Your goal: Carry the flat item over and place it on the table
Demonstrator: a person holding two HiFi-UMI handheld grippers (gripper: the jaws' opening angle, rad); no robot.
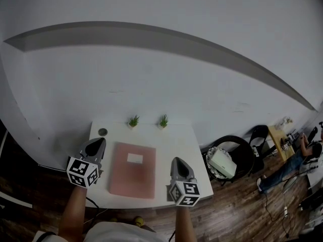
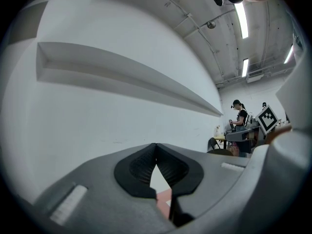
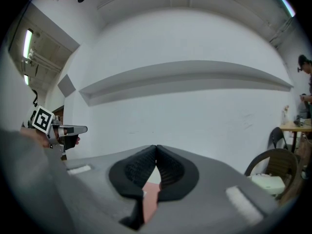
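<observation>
Left gripper [image 1: 99, 142]: jaws pressed together with nothing between them, held over the table's left side, just beside the flat item
Right gripper [image 1: 177, 161]: jaws likewise together and empty, near the item's right edge
Flat item [image 1: 132, 171]: pink, with a white label [image 1: 135, 158] — lies flat on the white table [image 1: 179, 137], between the two grippers
Far edge: left plant [image 1: 133, 121], right plant [image 1: 164, 120] — small round object [image 1: 103, 132] at the left corner
</observation>
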